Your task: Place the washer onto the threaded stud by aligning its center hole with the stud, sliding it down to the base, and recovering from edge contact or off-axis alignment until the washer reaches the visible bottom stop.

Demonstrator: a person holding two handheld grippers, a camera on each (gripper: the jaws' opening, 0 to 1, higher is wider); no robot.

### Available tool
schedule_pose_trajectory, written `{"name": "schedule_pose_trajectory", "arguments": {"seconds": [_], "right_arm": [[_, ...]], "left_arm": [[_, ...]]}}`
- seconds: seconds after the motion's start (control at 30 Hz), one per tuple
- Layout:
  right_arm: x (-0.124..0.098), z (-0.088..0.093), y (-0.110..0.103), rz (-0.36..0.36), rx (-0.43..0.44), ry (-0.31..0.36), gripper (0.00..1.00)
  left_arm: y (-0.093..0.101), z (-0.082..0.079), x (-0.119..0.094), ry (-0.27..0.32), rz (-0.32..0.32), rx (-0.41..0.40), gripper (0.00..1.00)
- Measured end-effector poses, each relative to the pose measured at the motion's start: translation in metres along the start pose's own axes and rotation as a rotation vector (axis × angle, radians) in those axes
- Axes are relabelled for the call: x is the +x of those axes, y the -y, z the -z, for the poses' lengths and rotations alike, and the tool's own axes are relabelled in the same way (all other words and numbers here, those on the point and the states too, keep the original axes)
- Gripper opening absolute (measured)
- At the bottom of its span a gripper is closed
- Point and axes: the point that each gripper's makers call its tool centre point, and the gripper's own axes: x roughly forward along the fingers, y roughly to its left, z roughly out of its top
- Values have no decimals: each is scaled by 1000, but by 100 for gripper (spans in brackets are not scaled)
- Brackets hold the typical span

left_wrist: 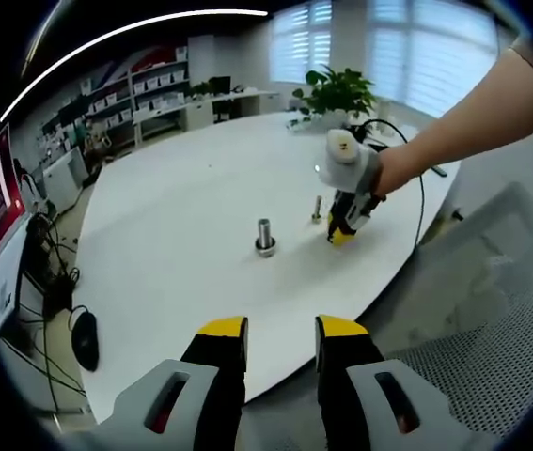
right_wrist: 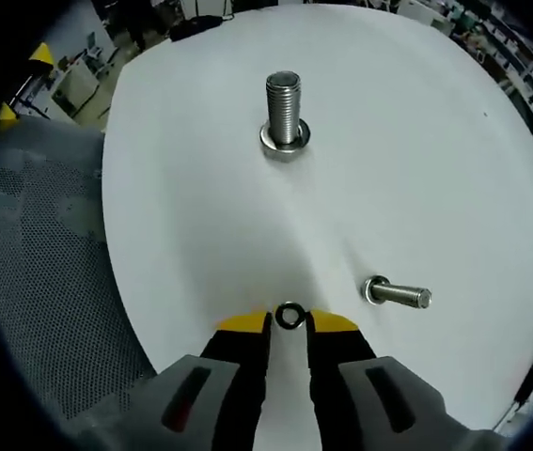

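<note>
Pinched between your right gripper's (right_wrist: pixel 289 321) yellow tips, the small dark metal washer (right_wrist: pixel 290 315) sits near the table; carry it over the upright threaded steel stud (right_wrist: pixel 283 105) next (left gripper (left_wrist: pixel 281 331) narrowly parted, empty).

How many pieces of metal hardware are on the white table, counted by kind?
Threaded studs: 2, the large one and the small one
Washers: 1, the washer at the right gripper tips
Total: 3
</note>
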Motion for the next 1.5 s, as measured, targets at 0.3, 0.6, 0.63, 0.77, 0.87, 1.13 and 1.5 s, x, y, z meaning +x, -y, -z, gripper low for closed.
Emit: {"name": "schedule_pose_trajectory", "arguments": {"seconds": [0.3,0.6,0.63,0.77,0.87,1.13,1.5], "right_arm": [[2,-2,-2,13,-53,-108,16],[4,1,1,50,-10,-99,14],[2,1,0,54,-7,-92,14],[1,1,0,86,13,-41,14],[1,1,2,93,81,11,14],[-3,7,6,88,179,56,13],[-40,-7,23,124,196,132,14]], "left_arm": [[-1,1,0,-5,-1,1,27],[-1,-1,0,1,-2,2,27],[-1,-1,0,2,-1,1,27],[-1,-2,0,6,1,2,27],[0,-2,0,5,2,5,27],[-2,-2,-1,8,-3,4,27],[-4,-7,-3,40,-5,-22,27]]}}
